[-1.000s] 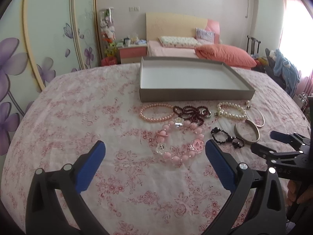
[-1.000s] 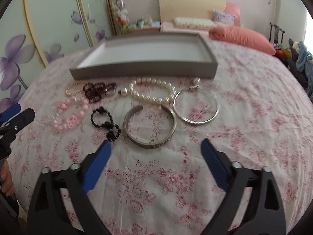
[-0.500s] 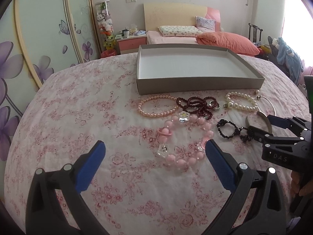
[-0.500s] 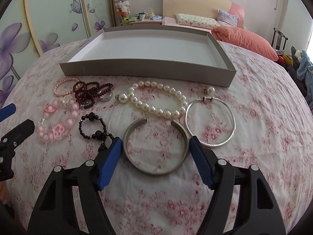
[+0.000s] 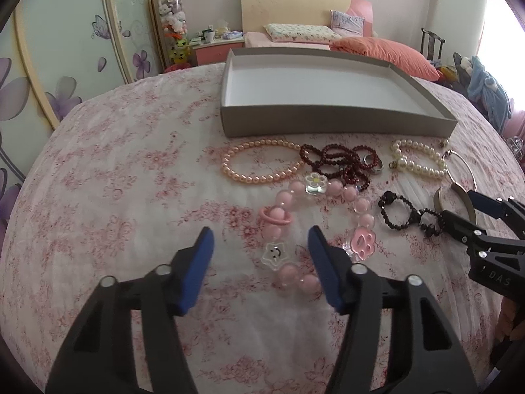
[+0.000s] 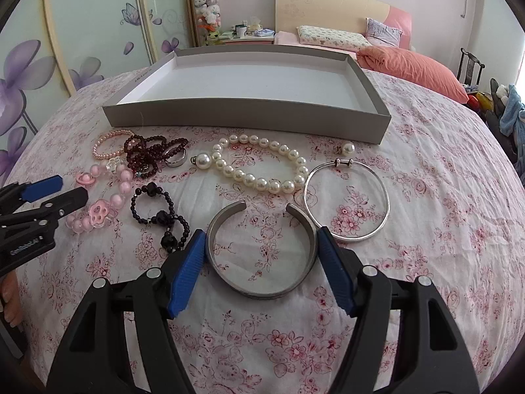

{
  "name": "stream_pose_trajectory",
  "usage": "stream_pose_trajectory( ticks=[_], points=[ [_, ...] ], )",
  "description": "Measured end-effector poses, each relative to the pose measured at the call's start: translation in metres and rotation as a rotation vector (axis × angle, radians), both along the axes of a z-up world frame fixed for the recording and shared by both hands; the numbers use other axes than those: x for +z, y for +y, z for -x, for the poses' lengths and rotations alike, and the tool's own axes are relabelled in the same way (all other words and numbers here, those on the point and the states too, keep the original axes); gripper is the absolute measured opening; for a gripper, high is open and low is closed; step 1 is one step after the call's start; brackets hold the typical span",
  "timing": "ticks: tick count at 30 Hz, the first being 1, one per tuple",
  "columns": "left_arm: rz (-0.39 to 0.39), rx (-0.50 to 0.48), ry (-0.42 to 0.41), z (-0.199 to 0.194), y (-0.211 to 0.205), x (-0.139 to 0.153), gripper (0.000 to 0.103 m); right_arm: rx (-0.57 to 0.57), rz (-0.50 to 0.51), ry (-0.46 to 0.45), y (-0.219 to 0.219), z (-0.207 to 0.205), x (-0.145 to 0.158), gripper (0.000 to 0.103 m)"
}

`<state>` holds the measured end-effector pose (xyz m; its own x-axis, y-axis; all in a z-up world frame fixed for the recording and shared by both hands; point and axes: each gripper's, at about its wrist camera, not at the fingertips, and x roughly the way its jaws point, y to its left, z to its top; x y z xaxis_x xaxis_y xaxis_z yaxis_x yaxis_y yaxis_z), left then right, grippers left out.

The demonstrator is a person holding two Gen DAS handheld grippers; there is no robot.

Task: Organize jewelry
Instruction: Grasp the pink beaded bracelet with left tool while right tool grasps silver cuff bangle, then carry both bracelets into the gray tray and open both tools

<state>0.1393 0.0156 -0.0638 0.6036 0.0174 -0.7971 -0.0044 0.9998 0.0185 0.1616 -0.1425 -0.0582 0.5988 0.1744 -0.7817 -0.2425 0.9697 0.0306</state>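
Your right gripper (image 6: 259, 252) was spread around the open silver cuff (image 6: 261, 249), one blue pad just beside each outer side of the band and neither clearly pressing it yet; that straddle probably set up a squeeze across the cuff's width. Your left gripper (image 5: 259, 256) was also spread, low over the chunky pink charm bracelet (image 5: 315, 226), its right finger lying over the bracelet's near edge and its left finger on bare cloth, so nothing was pinched.

All the jewelry lay on the floral tablecloth (image 6: 426, 197) of the surface, in a loose row in front of the shallow grey tray (image 6: 249, 118), which held nothing. That row included a pink pearl bracelet (image 5: 262, 161), dark red beads (image 5: 338, 161) with a ring (image 5: 372, 163) among them, a white pearl bracelet (image 6: 259, 167), black beads (image 6: 160, 213) and a thin silver bangle (image 6: 346, 200). The tray sat just behind them, likely so each piece needed only a short lift.
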Motion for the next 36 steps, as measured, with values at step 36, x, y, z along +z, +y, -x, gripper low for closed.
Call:
stream_pose_trajectory(
  ticks=[36],
  points=[
    [-0.004, -0.015, -0.027, 0.012, 0.016, -0.001, 0.023, -0.001, -0.001, -0.002, 0.001, 0.001, -0.001, 0.068]
  ],
)
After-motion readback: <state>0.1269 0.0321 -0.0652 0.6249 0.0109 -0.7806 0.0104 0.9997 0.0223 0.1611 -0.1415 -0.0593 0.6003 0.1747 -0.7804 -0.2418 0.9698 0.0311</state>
